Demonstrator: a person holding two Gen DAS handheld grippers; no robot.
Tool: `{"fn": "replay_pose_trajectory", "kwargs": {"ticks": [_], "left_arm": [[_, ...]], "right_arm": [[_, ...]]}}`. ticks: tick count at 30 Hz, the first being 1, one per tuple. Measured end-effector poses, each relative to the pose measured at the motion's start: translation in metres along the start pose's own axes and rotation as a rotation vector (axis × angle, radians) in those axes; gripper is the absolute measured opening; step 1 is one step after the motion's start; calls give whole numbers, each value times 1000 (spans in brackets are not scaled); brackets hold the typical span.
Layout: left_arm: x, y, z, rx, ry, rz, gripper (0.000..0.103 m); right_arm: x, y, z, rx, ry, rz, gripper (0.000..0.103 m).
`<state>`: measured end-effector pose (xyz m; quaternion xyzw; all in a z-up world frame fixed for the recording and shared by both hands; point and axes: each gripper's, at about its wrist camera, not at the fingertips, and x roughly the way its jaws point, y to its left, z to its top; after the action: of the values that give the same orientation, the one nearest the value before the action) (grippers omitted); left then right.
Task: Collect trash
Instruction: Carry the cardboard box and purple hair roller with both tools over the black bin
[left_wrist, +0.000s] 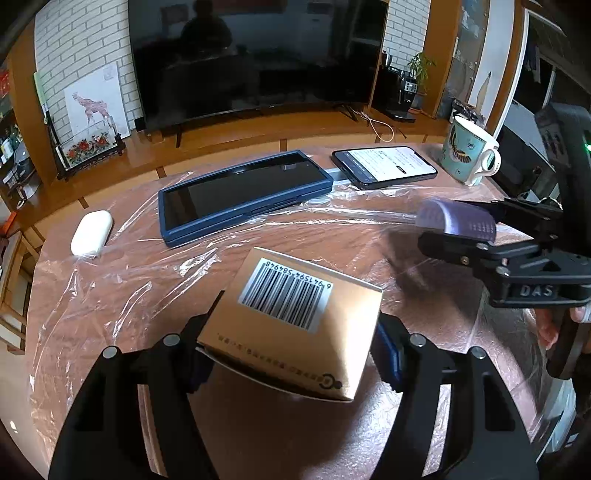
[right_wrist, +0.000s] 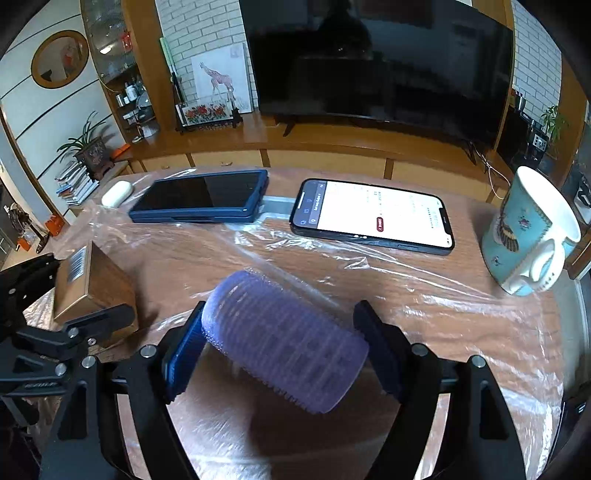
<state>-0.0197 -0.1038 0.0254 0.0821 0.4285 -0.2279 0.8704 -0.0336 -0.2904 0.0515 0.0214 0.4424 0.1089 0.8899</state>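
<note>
**Two grippers, each pinching one item above the film-covered table**

Left gripper (left_wrist: 291, 347), lower centre of its view: jaws pinch a gold barcoded box (left_wrist: 295, 317), tilted. Right gripper (right_wrist: 280, 350), lower centre: jaws clamp the ends of a purple hair roller (right_wrist: 284, 339). Across the upper table (right_wrist: 443, 325) lie a blue-cased tablet (right_wrist: 201, 201), a lit phone (right_wrist: 373, 216) and a mug (right_wrist: 532, 240).
</note>
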Motion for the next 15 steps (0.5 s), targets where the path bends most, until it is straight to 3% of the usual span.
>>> {"fn": "replay_pose_trajectory", "kwargs": {"ticks": [15], "left_arm": [[-30,-17,-15,-6,-28,-7,69]], "right_arm": [[-44,4,-30,63,-17,85,78]]}}
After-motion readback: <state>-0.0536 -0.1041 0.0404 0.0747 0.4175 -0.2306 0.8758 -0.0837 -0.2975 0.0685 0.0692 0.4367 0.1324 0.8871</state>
